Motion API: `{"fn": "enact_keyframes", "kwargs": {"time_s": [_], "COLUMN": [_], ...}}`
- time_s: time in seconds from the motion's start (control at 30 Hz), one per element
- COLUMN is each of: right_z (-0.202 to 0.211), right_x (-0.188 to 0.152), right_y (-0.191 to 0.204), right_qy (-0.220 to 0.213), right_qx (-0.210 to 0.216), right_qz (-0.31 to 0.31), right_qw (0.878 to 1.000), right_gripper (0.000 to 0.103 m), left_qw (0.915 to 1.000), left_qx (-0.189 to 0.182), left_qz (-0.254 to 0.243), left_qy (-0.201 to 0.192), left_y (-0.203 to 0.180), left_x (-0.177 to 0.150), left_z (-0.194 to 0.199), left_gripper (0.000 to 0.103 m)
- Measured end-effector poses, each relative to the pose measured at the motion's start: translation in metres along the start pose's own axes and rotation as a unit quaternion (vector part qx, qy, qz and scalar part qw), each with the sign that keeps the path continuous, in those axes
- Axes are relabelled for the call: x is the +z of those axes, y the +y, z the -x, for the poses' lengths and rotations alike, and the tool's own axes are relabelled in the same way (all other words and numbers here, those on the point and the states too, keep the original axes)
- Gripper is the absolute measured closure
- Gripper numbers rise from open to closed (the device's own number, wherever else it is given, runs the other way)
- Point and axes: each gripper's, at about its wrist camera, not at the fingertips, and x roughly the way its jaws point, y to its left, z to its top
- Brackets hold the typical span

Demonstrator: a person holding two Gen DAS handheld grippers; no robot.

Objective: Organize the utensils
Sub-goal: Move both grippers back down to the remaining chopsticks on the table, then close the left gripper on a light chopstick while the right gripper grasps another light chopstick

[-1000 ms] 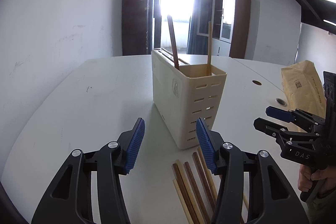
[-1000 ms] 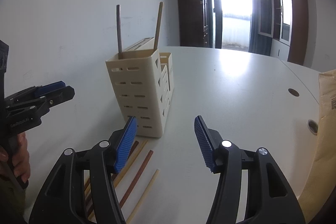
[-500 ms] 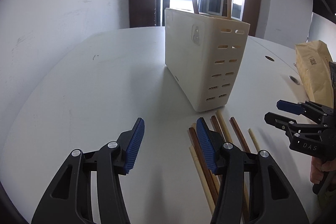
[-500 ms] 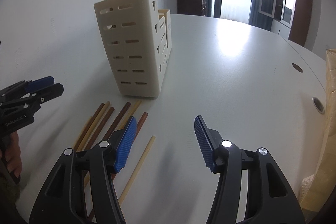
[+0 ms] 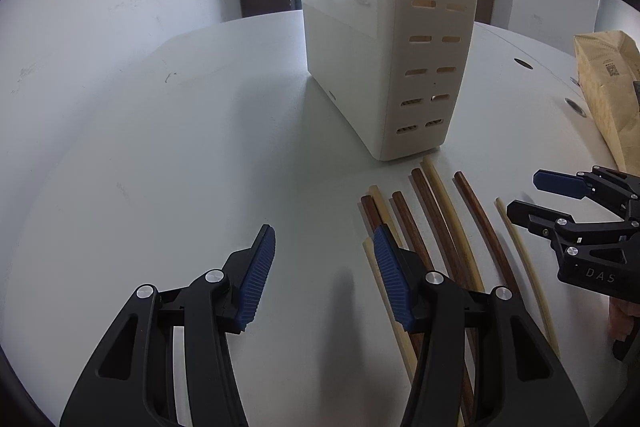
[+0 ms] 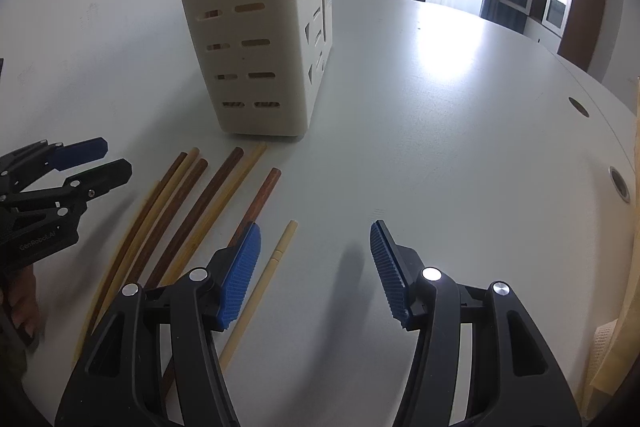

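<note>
7 loose chopsticks, 1 holder

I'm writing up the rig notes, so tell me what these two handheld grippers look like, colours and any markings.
Both are black plastic frames with silver bolts and two fingers tipped by ribbed blue pads. The left gripper carries white "GenRobot.AI" lettering on its body in the right wrist view; the right gripper shows "DAS" in the left wrist view. No cables or sleeves visible.

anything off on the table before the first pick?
Only the chopsticks: loose, fanned out flat on the table in front of the holder, dark and light mixed, one light stick apart from the rest. Holder upright, nothing spilled or broken.
</note>
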Motion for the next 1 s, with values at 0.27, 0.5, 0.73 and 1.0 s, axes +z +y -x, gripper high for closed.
{"fn": "enact_keyframes", "kwargs": {"time_s": [0.27, 0.5, 0.73, 1.0], "right_z": [-0.011, -0.012, -0.005, 0.000], "right_x": [-0.003, -0.007, -0.014, -0.018], "right_y": [0.000, 0.009, 0.017, 0.022], "right_qy": [0.021, 0.024, 0.022, 0.032], "right_qx": [0.002, -0.008, -0.005, 0.033], "right_qz": [-0.007, 0.015, 0.021, 0.030], "right_qw": [1.000, 1.000, 1.000, 0.998], "right_gripper": [0.046, 0.046, 0.061, 0.092], "left_qw": [0.9997, 0.9993, 0.9986, 0.9977], "left_qx": [0.001, -0.010, -0.023, -0.023], "left_qz": [-0.014, -0.010, -0.012, -0.033], "left_qy": [0.019, 0.036, 0.046, 0.054], "left_y": [-0.009, -0.009, -0.010, -0.008], "left_x": [-0.003, -0.002, -0.002, 0.000], "left_z": [-0.013, -0.024, -0.029, -0.027], "left_gripper": [0.051, 0.051, 0.058, 0.096]}}
